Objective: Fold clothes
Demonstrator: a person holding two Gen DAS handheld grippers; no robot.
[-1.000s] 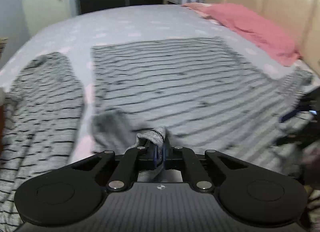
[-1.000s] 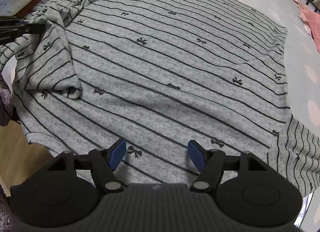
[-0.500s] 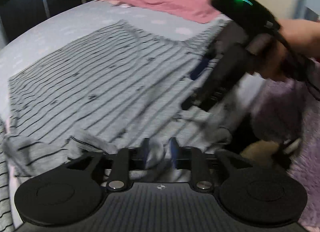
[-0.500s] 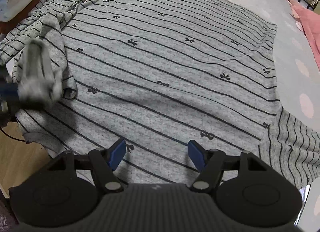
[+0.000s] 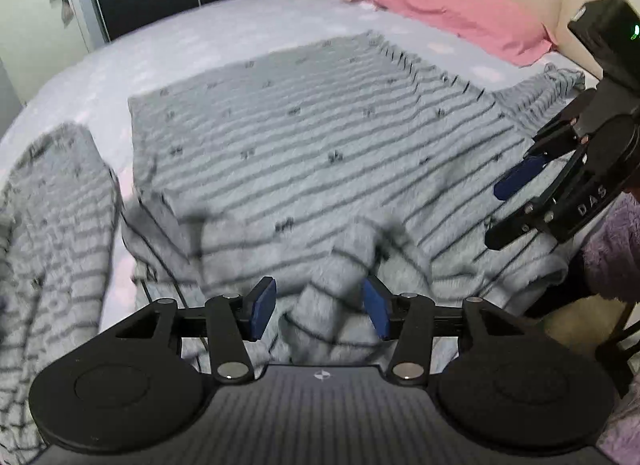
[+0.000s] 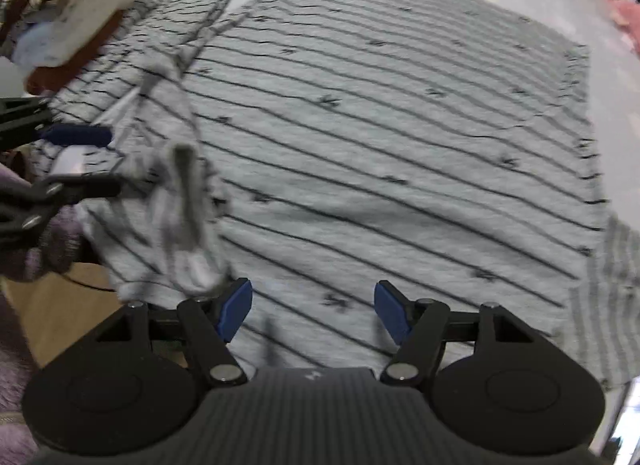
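progress: early, we judge; striped top [image 5: 320,137] lies flat ahead of both jaws, no fold finished | left gripper [image 5: 318,307]: jaws just opening, bunched cloth loose between, ungripped | right gripper [image 6: 312,311]: jaws wide, empty | left: sleeves, body folds

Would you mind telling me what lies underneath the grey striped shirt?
The grey striped shirt lies spread on the pale bedsheet, which shows around its edges. A sleeve fold lies on top near the collar. Whatever is beneath the shirt's middle is covered.
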